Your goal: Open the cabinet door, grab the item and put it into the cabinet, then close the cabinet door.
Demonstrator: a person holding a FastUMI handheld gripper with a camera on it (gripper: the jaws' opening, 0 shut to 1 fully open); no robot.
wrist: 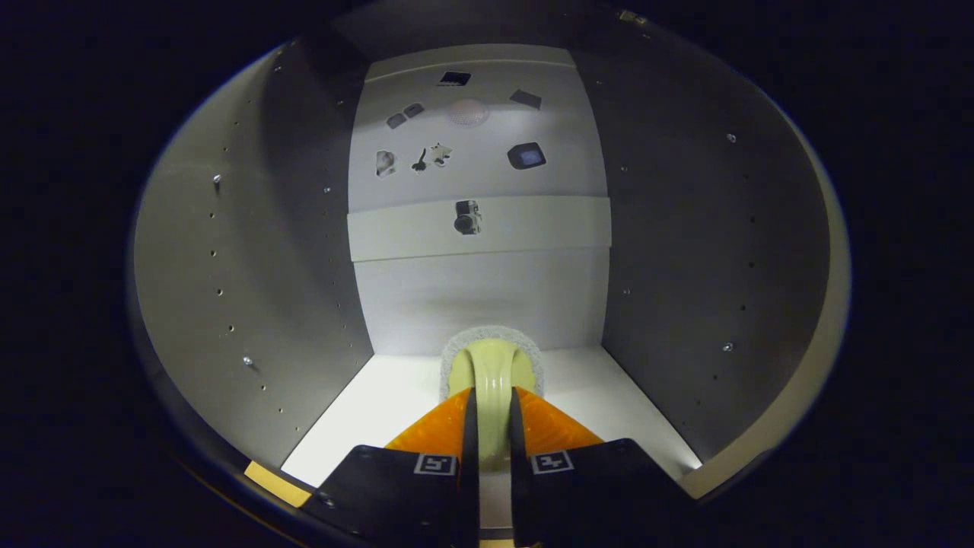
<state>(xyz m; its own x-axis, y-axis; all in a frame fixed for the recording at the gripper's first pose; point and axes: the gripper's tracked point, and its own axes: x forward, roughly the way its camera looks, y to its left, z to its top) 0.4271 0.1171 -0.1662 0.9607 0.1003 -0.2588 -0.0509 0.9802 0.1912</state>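
One cabinet (190, 251) is standing open around the gripper (492, 403), its two grey side walls flanking a pale back panel (479, 297) with one raised horizontal strip (533, 228) crossing it. Several small dark cutouts are showing on the upper back panel. One scrubbing brush (493, 365) is sitting inside on the white cabinet floor (365, 411), its long axis pointing straight away toward the back panel, round bristle head foremost. The jaws are nearly closed, both pressing the brush's pale handle between them.

Pale scrub brush (493, 365) with white bristles stands inside the open cabinet (251, 251).
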